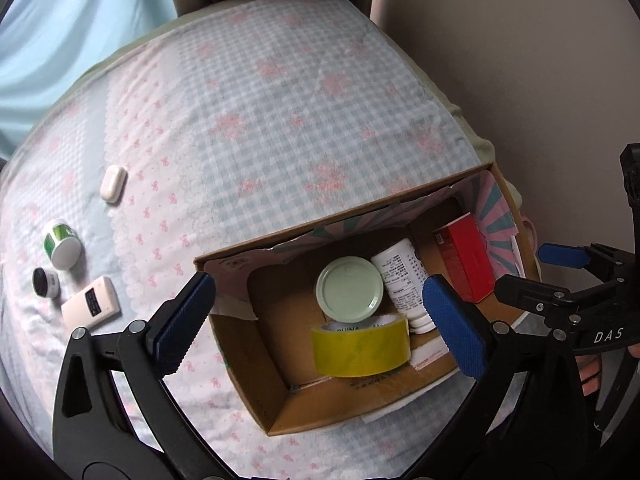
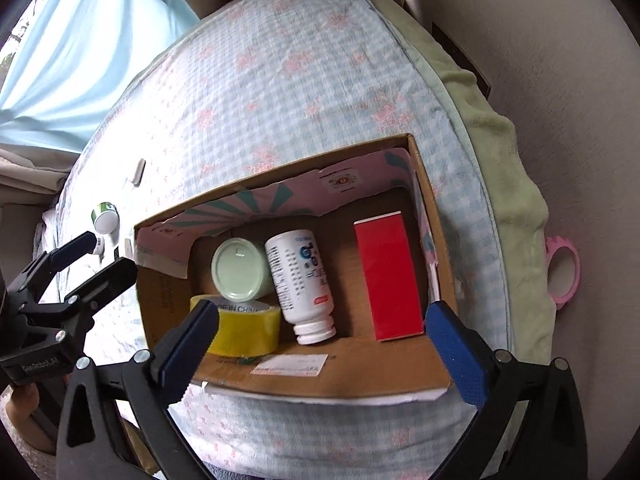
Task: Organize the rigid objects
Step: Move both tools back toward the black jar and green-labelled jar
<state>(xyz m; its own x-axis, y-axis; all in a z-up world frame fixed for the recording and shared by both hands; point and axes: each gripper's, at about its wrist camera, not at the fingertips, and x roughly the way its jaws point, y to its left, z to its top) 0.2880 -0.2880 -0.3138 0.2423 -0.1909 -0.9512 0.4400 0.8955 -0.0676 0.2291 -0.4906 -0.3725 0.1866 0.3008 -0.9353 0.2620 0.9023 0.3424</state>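
Observation:
An open cardboard box (image 1: 340,216) (image 2: 280,174) rests on the checked bedspread. In it lie a yellow tape roll (image 1: 360,350) (image 2: 244,328), a jar with a pale green lid (image 1: 349,290) (image 2: 240,268), a white bottle (image 1: 404,280) (image 2: 300,280) on its side and a red carton (image 1: 468,264) (image 2: 388,276). My left gripper (image 1: 318,282) (image 2: 110,252) hangs open above the box's left part, nothing between its blue pads. My right gripper (image 2: 323,309) (image 1: 532,270) is open over the box's near side, also holding nothing.
Loose on the bedspread to the left of the box: a white earbud case (image 1: 113,183), a green-and-white jar (image 1: 62,244), a small black-lidded pot (image 1: 45,282) and a white remote-like device (image 1: 91,307). A pink tape roll (image 2: 564,274) lies below the bed's right edge.

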